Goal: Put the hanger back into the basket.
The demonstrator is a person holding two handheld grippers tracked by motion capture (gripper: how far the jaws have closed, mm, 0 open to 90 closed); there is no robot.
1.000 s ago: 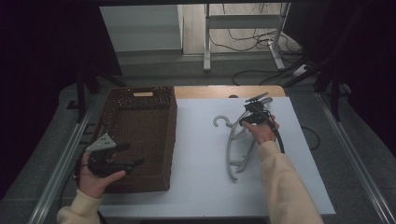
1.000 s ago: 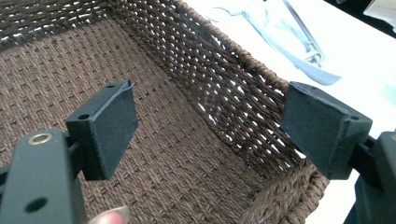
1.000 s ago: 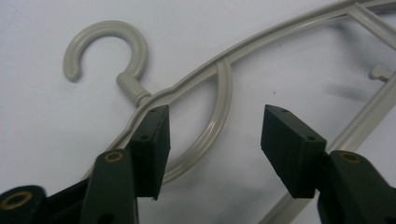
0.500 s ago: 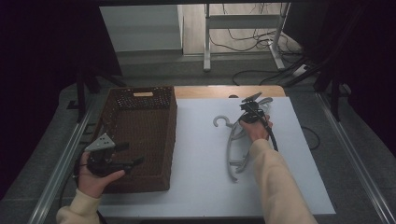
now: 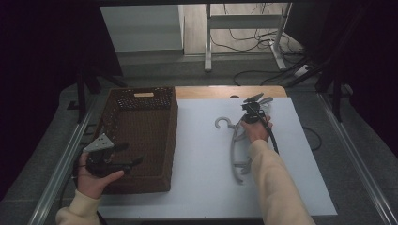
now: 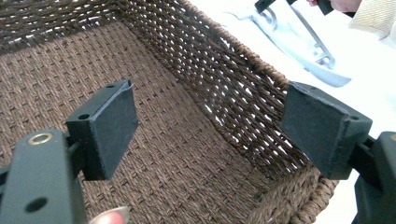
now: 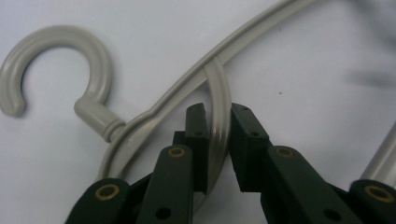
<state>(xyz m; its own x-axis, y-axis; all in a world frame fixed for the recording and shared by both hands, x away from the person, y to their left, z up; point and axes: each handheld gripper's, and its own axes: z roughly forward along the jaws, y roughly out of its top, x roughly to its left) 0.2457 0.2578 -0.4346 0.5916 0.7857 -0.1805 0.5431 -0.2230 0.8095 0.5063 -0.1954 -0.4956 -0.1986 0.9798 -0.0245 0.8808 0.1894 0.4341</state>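
White tabletop (image 5: 197,187) | left gripper (image 6: 210,126) wide apart over basket (image 5: 141,122) near left edge | right gripper (image 7: 218,123) pinching hanger (image 7: 140,116) mid-table

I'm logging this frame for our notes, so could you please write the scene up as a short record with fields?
surface: white table top
basket: brown wicker basket, nothing seen inside it
hanger: grey plastic hanger flat on the table, right of the basket
left gripper: left gripper, jaws wide apart over the basket's near right corner
right gripper: right gripper, jaws closed around the hanger's inner strut near the hook
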